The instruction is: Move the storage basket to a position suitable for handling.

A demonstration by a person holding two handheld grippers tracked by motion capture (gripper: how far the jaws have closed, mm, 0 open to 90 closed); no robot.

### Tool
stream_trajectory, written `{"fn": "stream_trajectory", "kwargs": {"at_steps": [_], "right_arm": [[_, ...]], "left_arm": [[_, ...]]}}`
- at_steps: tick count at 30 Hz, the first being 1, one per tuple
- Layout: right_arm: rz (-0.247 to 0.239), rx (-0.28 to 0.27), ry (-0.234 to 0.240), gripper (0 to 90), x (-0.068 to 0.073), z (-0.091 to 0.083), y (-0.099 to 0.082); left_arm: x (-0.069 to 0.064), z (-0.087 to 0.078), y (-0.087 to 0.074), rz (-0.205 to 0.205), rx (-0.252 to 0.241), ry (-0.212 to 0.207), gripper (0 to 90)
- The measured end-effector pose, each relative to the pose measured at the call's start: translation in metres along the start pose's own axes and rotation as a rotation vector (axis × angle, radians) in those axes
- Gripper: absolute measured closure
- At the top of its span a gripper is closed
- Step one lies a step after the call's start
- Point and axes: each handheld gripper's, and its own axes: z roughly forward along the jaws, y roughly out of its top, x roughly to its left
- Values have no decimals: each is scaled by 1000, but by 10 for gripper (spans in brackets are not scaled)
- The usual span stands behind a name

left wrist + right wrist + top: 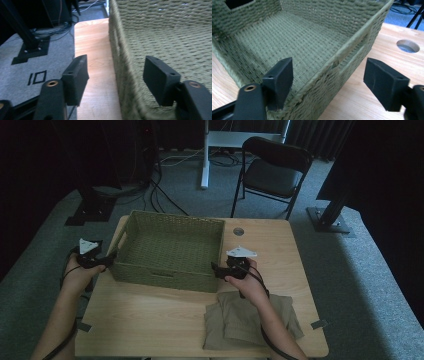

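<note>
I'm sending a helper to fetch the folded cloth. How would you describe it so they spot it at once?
Start at the wooden table, with a green woven basket at its middle. The cloth is nearer than the basket, at the table's near right corner, partly under the person's right forearm: a folded khaki garment, flat and soft, the one fabric thing on the tabletop.

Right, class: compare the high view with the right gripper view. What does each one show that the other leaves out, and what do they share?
High view alone: the folded khaki cloth at the table's near edge, the black folding chair beyond, and the left gripper at the basket's left wall.

Right gripper view alone: the rectangular handle cut-out in the basket's far wall, seen close.

Both: the green woven rectangular basket, empty, the light wooden table with its round hole, and the right gripper straddling the basket's wall.
</note>
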Motion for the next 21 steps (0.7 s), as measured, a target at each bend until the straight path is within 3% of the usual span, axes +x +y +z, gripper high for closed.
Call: {"fn": "stream_trajectory", "kwargs": {"at_steps": [1,3,5,8,13,16,19,21], "right_arm": [[2,3,2,294,1,1,-1],[-2,8,1,313,2,2,-2],[6,17,2,362,5,5,-5],[12,19,-5,388,7,6,-5],[11,34,-22,491,11,9,-5],[-35,38,-59,554,17,9,-4],[-21,45,-68,582,19,9,-4],[26,60,-76,611,19,9,-3]], "left_arm": [[0,0,-2,-28,-8,-13,484],[0,1,-3,-49,-19,-13,497],[0,1,-4,-51,-25,-9,571],[-2,1,-3,-53,-8,-14,612],[-10,5,2,-13,31,12,685],[-15,7,3,-39,43,11,807],[-18,7,3,-55,50,29,844],[-21,6,4,-58,61,44,845]]}}
